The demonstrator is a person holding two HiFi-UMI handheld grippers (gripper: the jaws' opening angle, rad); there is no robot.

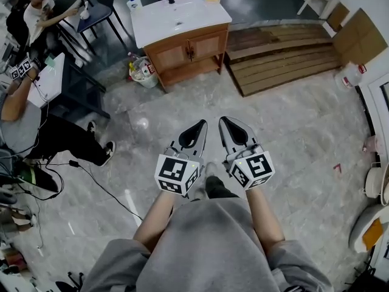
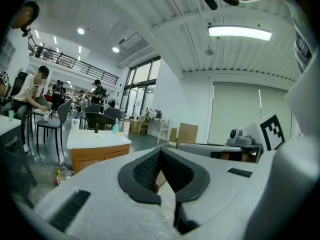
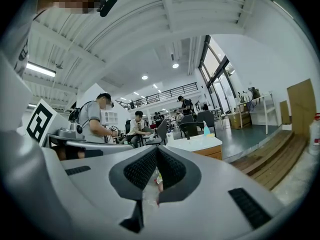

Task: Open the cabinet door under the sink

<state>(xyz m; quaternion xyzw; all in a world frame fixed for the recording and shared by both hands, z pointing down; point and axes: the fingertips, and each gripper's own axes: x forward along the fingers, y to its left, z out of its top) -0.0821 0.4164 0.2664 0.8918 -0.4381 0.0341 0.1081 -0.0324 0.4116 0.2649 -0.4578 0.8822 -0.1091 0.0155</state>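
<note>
The wooden sink cabinet (image 1: 185, 52) with a white countertop (image 1: 176, 14) stands far ahead across the floor. Its two doors are closed, with dark handles (image 1: 190, 52) at the middle. My left gripper (image 1: 200, 125) and right gripper (image 1: 224, 121) hang side by side close to my body, well short of the cabinet. Both are shut with nothing between the jaws. In the left gripper view the cabinet (image 2: 95, 153) shows at the left beyond the shut left gripper (image 2: 160, 152). In the right gripper view the cabinet (image 3: 206, 148) sits right of the shut right gripper (image 3: 156, 152).
A small bin with bottles (image 1: 143, 72) stands at the cabinet's left foot. A low wooden platform (image 1: 285, 56) lies to its right, with cardboard (image 1: 358, 36) and a white jug (image 1: 349, 76) beyond. Seated people, tables and chairs (image 1: 36, 84) fill the left side; a cable (image 1: 100, 184) runs over the floor.
</note>
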